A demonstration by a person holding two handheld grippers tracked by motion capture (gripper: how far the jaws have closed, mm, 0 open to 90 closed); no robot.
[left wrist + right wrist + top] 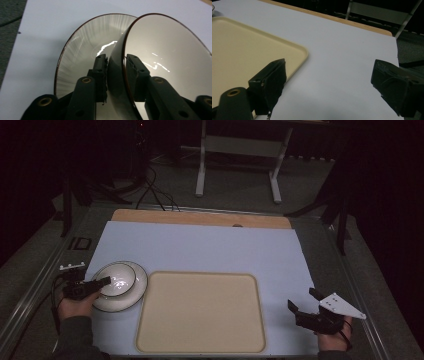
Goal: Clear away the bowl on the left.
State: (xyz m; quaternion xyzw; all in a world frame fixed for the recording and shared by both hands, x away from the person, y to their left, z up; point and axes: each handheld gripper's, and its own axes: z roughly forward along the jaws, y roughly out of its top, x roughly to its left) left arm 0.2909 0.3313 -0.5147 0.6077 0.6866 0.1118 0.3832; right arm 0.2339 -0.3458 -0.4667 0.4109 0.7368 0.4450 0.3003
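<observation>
Bowl, white with dark rim: rim wall clamped between the left gripper jaws, over a matching plate at the tabletop's left edge.
Right gripper: jaws spread wide, nothing between them, right of the beige tray; white tabletop beyond.

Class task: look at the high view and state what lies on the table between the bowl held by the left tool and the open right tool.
The beige tray lies between the bowl and the right tool, nothing on it, as the high view shows.
</observation>
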